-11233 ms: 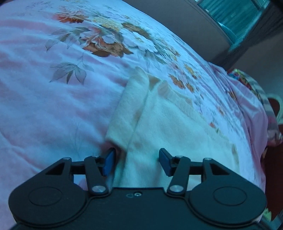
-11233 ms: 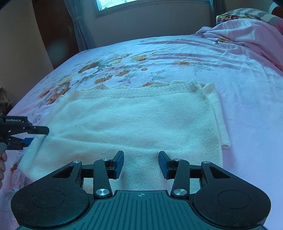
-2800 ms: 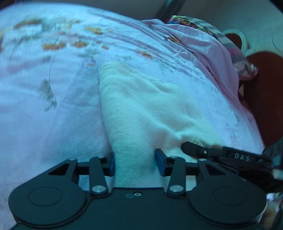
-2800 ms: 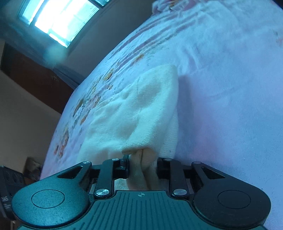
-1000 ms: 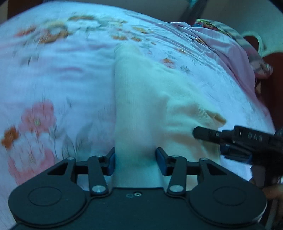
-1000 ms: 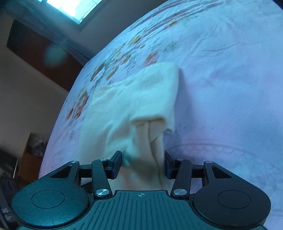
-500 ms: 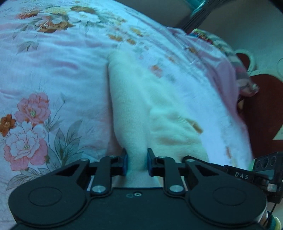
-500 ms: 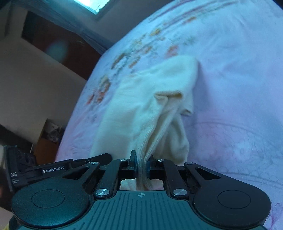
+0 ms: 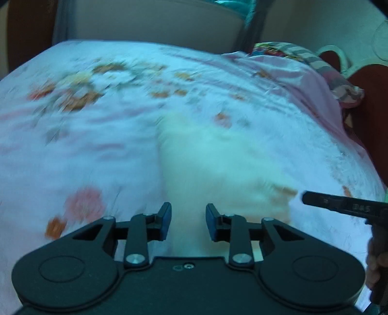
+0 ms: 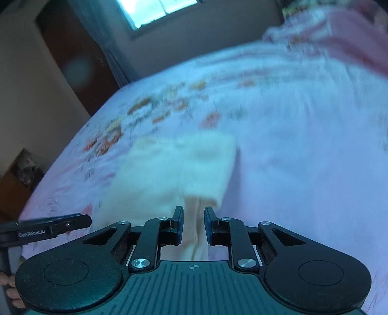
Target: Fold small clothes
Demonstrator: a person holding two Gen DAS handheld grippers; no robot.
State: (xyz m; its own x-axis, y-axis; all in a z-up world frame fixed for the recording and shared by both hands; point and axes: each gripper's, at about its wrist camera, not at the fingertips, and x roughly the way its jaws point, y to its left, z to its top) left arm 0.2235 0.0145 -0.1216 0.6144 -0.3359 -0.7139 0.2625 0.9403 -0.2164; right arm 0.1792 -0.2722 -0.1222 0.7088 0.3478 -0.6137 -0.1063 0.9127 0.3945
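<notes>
A cream knitted garment lies folded into a narrow band on the pink flowered bedsheet. My left gripper hangs over its near end; the jaws are opening and the cloth runs loosely between the blue pads. In the right wrist view the same garment shows a doubled fold that rises between the jaws of my right gripper, which are also opening. Each gripper appears side-on in the other's view: the right gripper and the left gripper. Both views are blurred.
A bunched pink quilt and a striped pillow lie at the far right of the bed. A window, a dark door and floor clutter lie beyond the bed. A hand holds the right gripper.
Both pairs of jaws have widened from a tight pinch on the cloth. Both grippers have risen and tilted up, and the garment now lies flatter on the bed.
</notes>
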